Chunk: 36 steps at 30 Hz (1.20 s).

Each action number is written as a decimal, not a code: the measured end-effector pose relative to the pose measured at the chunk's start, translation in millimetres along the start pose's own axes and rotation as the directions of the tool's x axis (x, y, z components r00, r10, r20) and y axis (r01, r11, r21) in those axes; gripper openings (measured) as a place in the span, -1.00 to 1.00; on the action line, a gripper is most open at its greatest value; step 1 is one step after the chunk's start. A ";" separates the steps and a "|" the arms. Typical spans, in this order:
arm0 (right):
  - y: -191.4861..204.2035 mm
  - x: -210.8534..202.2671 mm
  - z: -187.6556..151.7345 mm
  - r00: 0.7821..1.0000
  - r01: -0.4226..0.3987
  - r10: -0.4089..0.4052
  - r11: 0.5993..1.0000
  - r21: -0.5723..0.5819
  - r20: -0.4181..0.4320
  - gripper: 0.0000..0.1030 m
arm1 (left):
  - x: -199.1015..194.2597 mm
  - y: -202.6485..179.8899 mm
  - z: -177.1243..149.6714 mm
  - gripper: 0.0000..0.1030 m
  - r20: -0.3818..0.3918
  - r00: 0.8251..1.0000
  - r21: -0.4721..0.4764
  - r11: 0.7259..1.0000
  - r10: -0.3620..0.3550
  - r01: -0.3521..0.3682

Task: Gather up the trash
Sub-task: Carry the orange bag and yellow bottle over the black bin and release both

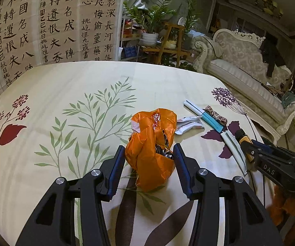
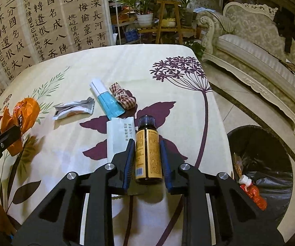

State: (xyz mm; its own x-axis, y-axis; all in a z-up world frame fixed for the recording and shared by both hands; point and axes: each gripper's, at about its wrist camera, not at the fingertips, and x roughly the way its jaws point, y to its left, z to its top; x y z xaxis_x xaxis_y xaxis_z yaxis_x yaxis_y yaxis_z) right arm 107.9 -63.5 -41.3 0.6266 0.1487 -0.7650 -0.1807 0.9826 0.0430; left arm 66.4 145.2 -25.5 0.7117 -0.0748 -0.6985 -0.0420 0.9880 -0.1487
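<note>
On a table (image 2: 127,61) draped in a cream cloth printed with flowers and leaves, two hand-held grippers work side by side over scattered trash. Nearest in its own view, the right gripper (image 2: 146,150) has its blue-padded jaws drawn in against both sides of a small brown bottle (image 2: 148,153) with a yellow label and dark cap, lying flat with the cap pointing away; the pads look to be touching the glass, so this reads as a grasp. The bottle is smooth and round, so it could roll or slip out as it lifts, and one jaw tip lies over a white paper wrapper (image 2: 116,137) just beside the bottle, which might get dragged along. The left gripper (image 1: 149,153) has its jaws around a crumpled orange plastic bag (image 1: 151,143), both pads at its sides; whether they press it firmly is hard to tell, and such soft film may pull free or spill the foil scraps showing through its tears. Further out lie a silver torn sachet (image 2: 73,108), a blue and white packet (image 2: 106,100) and a checked ribbon bundle (image 2: 122,96) touching it, all still to be gathered. On the floor just past the table's right edge stands a black-lined bin (image 2: 270,164) already holding rubbish; a drop released too early would likely land on the tiles
</note>
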 end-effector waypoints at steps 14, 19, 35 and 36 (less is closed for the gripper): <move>-5.1 -14.0 -11.7 0.999 0.024 -0.025 0.999 0.026 0.041 -0.55 | -7.1 -6.8 -7.0 -0.07 0.020 1.000 0.012 1.000 -0.008 0.007; -15.4 -30.3 -21.5 0.997 0.045 -0.048 0.998 0.054 0.064 -0.54 | -14.6 -19.7 -11.1 -0.07 0.032 0.999 0.028 0.999 -0.033 0.032; -81.4 -79.9 -57.7 0.974 0.168 -0.192 0.967 0.189 0.118 -0.54 | -31.8 -108.8 -28.4 -0.07 0.051 0.982 0.161 0.972 -0.181 0.171; -86.3 -82.7 -60.0 0.972 0.176 -0.202 0.964 0.199 0.119 -0.54 | -31.1 -117.7 -29.3 -0.07 0.048 0.980 0.172 0.968 -0.196 0.185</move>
State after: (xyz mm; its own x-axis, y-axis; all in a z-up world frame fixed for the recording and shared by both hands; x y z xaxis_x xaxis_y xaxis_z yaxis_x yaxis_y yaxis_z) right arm 26.3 -167.3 -20.3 0.7358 -0.0404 -0.6760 0.0869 0.9956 0.0352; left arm 28.6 27.3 -6.8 0.7389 -0.2600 -0.6216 0.2117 0.9654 -0.1522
